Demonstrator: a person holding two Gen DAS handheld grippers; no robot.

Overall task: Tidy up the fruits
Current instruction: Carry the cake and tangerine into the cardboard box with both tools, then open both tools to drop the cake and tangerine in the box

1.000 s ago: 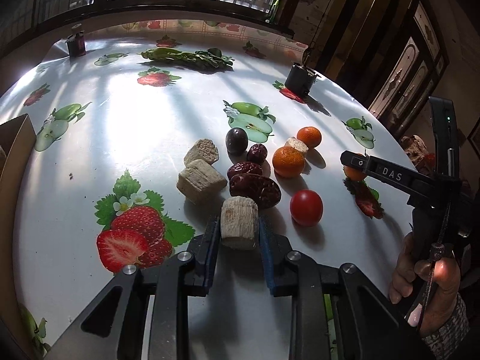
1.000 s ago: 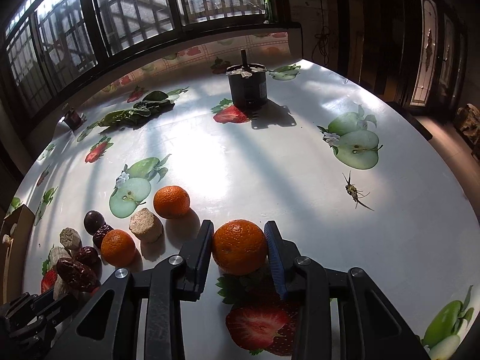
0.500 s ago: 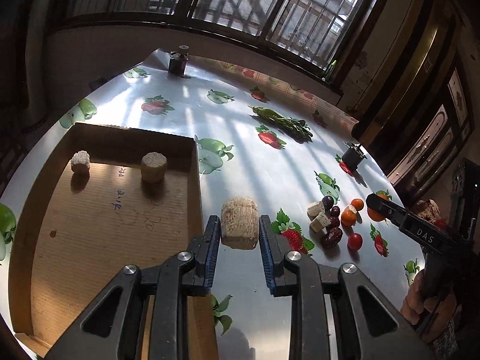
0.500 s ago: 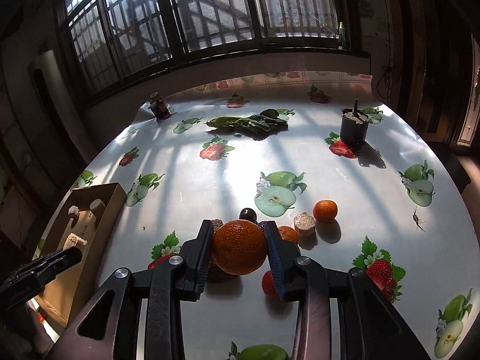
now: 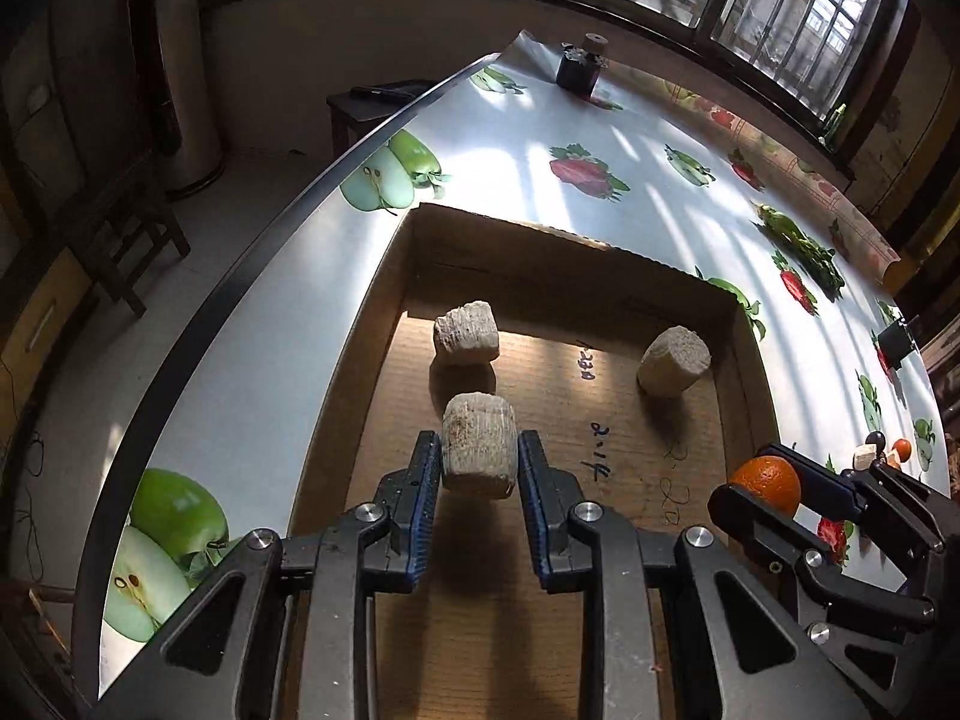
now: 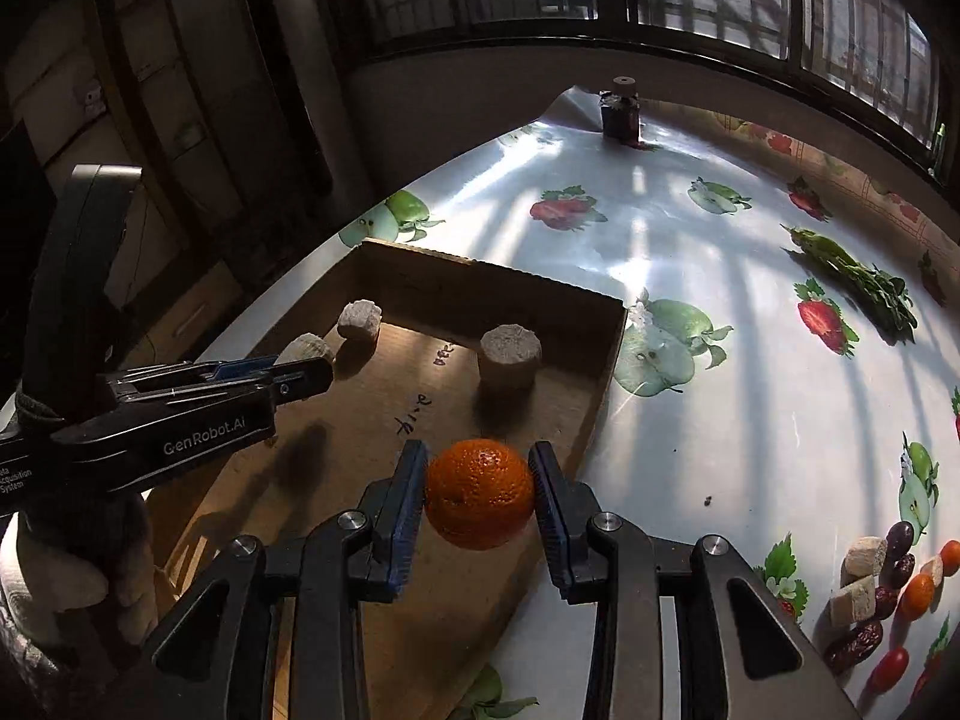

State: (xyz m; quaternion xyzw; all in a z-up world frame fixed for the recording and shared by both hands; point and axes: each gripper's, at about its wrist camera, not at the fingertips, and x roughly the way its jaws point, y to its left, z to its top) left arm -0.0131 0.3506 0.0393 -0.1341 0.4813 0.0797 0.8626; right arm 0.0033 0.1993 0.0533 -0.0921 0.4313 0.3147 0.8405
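The right edge of the cardboard tray (image 5: 384, 294) hides behind the right gripper (image 6: 480, 495), which clenches an orange (image 6: 480, 493) above it. The left gripper (image 5: 480, 468) grips a pale cylindrical chunk (image 5: 479, 444) over the tray, where two similar chunks (image 5: 466, 333) lie.

Both tools are built alike. The left gripper (image 5: 479, 468) has dark grey, matt metal arms with triangular cut-outs, and round silver screws sit at each joint behind the fingers. Its fingers (image 5: 421, 501) are black with ribbed blue pads on the inner faces. The right gripper (image 6: 479, 495) shows the same grey frame, silver screws and blue pads. Along the side of the left tool, white lettering reads "GenRobot.AI", with smaller white print behind it. A knitted cuff (image 6: 36, 414) shows at the wrist behind that tool.
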